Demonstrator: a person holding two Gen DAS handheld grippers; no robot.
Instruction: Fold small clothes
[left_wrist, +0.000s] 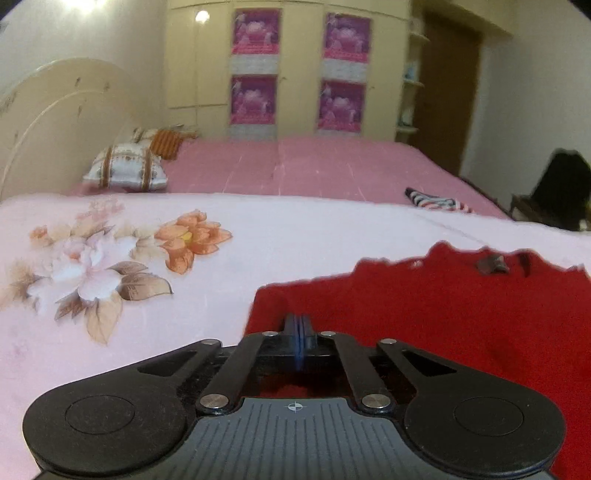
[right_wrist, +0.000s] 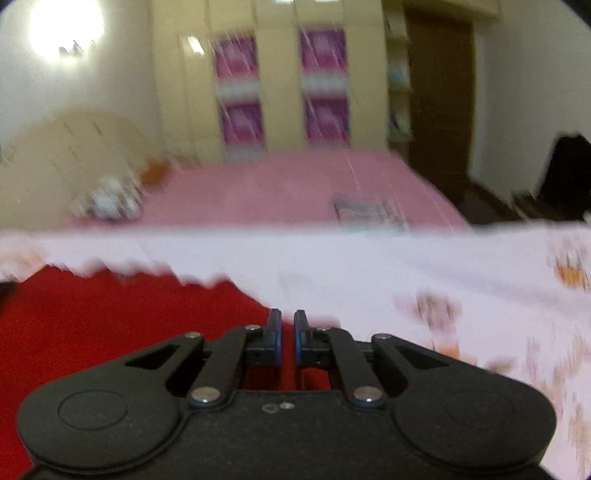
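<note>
Through the left wrist camera I saw the red cloth lying flat on the floral sheet, filling the lower right of the view. It was plain, saturated red, with a ragged, scalloped far edge and a small dark patch near that edge (too blurred to name). The left claw was clenched, its blue pads pressed together over the cloth's near left corner. I could not tell whether any fabric was pinched between them.

The right wrist view was smeared by motion. There the cloth filled the lower left, with the same jagged far edge against the pale sheet. The right claw sat at the cloth's right edge, drawn in to a narrow slit with red showing behind it (a real pinch or not, I could not tell).
</note>
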